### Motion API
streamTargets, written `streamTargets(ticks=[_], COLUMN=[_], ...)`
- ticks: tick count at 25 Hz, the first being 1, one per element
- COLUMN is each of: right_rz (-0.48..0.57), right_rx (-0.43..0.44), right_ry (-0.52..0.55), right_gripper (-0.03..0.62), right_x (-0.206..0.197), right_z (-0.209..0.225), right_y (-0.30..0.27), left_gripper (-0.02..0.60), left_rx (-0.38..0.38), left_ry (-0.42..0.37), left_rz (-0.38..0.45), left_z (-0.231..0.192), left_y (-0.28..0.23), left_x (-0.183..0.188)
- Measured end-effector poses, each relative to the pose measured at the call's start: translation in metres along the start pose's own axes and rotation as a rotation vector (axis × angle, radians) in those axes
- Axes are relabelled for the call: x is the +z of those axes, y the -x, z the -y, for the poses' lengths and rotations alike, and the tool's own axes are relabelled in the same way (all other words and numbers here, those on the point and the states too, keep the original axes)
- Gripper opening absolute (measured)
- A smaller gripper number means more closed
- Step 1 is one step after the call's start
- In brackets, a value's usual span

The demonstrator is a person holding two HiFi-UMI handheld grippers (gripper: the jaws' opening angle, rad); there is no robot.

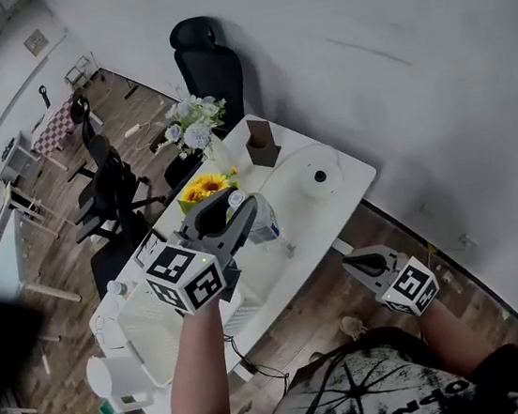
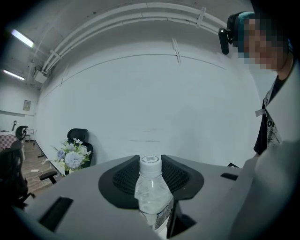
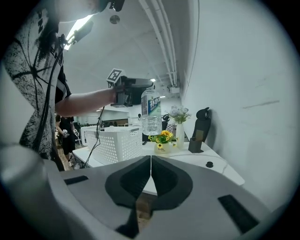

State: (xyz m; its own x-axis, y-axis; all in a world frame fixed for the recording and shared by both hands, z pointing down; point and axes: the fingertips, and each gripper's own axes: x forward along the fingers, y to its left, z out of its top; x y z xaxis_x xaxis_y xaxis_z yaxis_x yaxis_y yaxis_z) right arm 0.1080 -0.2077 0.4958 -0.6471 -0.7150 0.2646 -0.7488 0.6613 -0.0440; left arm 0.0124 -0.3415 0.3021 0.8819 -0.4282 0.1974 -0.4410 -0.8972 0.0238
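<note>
The left gripper [image 1: 232, 216] has its jaws clamped round the body of a water bottle [image 2: 152, 197], cap clear of the pads. The bottle hangs in the air above the bench [image 1: 336, 182] — near the white basket [image 1: 162, 332] and sunflowers [image 1: 202, 190]. The right gripper [image 1: 360, 266] hangs off the bench edge, jaws together, empty. It looks like a carry — a firm, level grip matters.

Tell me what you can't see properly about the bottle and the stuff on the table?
- Head view: the left gripper covers most of the bottle.
- Left gripper view: the bottle's bottom is hidden behind the gripper's own body.
- Right gripper view: the print on the bottle's label is too small to read, and the white basket hides its inside behind its walls.
- Head view: the small black thing on the table is too small to identify.
</note>
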Motion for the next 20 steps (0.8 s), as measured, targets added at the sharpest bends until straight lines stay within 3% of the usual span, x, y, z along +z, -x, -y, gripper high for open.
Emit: streamTargets(ticks=[7,20], right_rz=[-0.013,-0.067], right_rx=[-0.045,-0.029], right_ry=[-0.026,-0.061], right_gripper=[0.021,0.021], right_x=[-0.008,-0.031], right_z=[0.025,0.069], right_y=[0.02,0.026], left_gripper=[0.149,0.15], left_rx=[-0.03,0.035], left_ry=[0.014,0.023], left_rz=[0.003,0.018], left_z=[0.013,0.006], left_y=[-0.045,-0.104], left_x=[-0.014,-0.071])
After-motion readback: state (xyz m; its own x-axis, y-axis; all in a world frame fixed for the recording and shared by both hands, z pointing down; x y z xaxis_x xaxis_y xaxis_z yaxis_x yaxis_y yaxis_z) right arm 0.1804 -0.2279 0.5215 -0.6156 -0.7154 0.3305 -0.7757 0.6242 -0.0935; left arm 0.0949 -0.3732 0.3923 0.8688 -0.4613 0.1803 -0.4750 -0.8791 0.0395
